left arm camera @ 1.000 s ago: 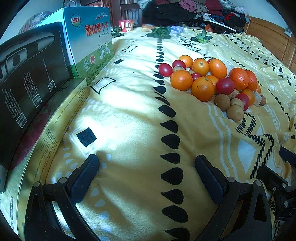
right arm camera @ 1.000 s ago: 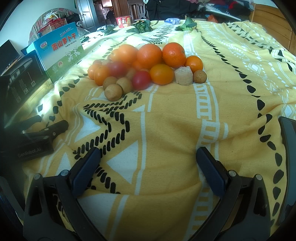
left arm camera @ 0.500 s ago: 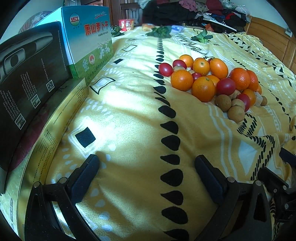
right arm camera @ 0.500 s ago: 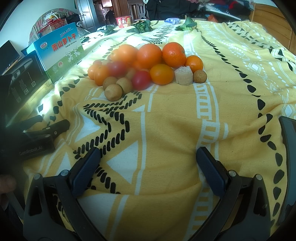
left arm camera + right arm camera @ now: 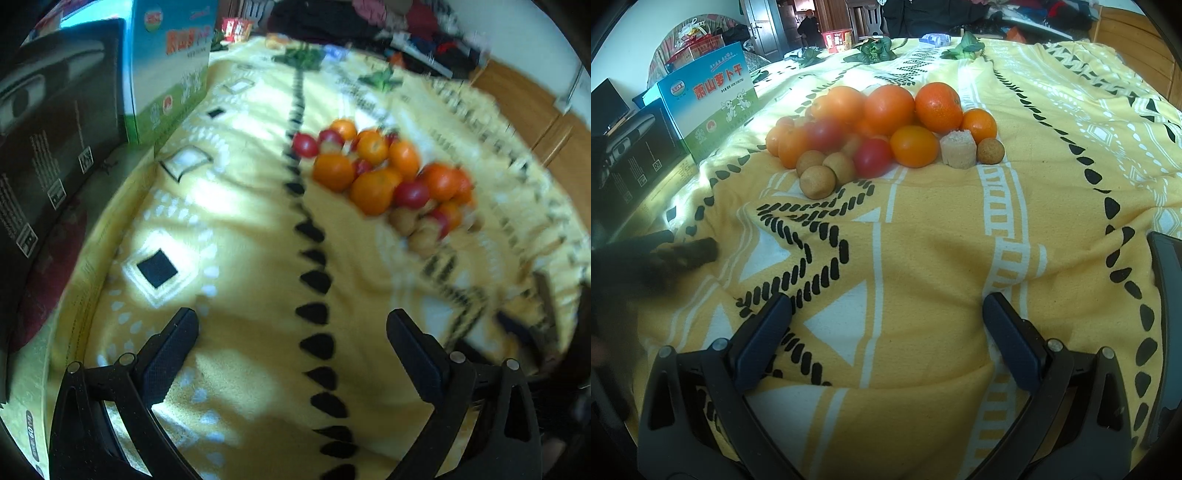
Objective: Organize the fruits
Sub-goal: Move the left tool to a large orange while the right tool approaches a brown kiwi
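Fruits (image 5: pixel 882 129) heaped in one pile on yellow blanket (image 5: pixel 923 258), upper centre of right wrist view, well ahead of both grippers. Right gripper (image 5: pixel 886 325) at bottom of its frame, jaws spread wide, nothing between them but blanket. Left gripper (image 5: pixel 291 339) likewise at bottom of its own blurred frame, jaws wide apart and empty over a row of black drop shapes; same gripper seen as a dark blur at left edge of right wrist view (image 5: pixel 683 254), low over blanket. Outward from right gripper: small brown fruits (image 5: pixel 818 181) at near left of pile, red tomato (image 5: pixel 873 157) just beside them, yellow-orange tomato (image 5: pixel 913 146) touching it on the right, then pale cut chunk (image 5: pixel 958 148) and one more small brown fruit (image 5: pixel 990 150). Oranges (image 5: pixel 938 107) stacked behind, filling back of pile. In left wrist view, pile (image 5: pixel 384 177) right of centre, smeared by motion. Green-and-blue box (image 5: pixel 713 107) at upper left, on blanket's edge, well apart from pile; black box (image 5: pixel 635 155) just beside it, nearer the camera. Leafy greens (image 5: pixel 875 51) at far end of blanket, upper centre.
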### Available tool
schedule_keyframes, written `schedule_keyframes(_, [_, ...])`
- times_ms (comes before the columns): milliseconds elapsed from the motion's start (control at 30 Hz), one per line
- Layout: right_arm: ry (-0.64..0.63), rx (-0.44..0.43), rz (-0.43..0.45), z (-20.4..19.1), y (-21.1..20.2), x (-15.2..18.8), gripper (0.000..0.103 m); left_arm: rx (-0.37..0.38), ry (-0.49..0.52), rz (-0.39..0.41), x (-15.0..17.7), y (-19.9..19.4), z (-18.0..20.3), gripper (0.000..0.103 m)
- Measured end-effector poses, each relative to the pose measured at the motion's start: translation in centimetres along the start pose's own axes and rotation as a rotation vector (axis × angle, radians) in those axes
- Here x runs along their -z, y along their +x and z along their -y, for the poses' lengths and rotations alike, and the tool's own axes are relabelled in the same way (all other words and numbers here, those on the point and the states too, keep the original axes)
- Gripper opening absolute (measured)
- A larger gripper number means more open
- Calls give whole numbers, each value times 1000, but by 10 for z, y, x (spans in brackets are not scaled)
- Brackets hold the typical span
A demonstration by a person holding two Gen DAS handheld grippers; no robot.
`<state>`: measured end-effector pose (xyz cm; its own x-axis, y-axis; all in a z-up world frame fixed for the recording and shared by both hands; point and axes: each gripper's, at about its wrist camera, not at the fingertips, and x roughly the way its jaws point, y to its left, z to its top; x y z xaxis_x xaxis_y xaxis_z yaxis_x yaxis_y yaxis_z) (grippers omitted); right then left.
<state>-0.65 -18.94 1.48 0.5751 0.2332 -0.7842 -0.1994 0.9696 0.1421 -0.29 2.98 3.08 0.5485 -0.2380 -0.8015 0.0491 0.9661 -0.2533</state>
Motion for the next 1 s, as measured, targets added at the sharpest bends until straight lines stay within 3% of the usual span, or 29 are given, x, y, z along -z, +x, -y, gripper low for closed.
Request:
schedule_keyframes(167, [4,-8,3,2,-1,1,103,36,81,58,-34,-6,16,97])
schedule_keyframes(233, [8,-15,6,3,-2,2,103,94,66,26,-53,4,19,63])
schedule_keyframes(333, [13,-22,8,4,-3,2,103,103,5,-3,-76,23,17,52])
schedule_keyframes(500, [18,-34,12,6,-5,3,103,99,-12,-6,-100,44,22,50])
schedule_keyframes(633, [19,-35,12,7,-5,3,103,84,-10,-59,-103,67,23,49])
schedule_keyframes(800, [16,-31,9,6,-5,3,103,127,-48,-57,-103,76,15,49])
schedule_keyframes(933, [14,-27,7,5,-5,3,103,121,-11,-46,-102,77,21,35])
schedule_keyframes(1000, [20,-31,9,6,-8,3,103,128,0,-33,-100,71,22,34])
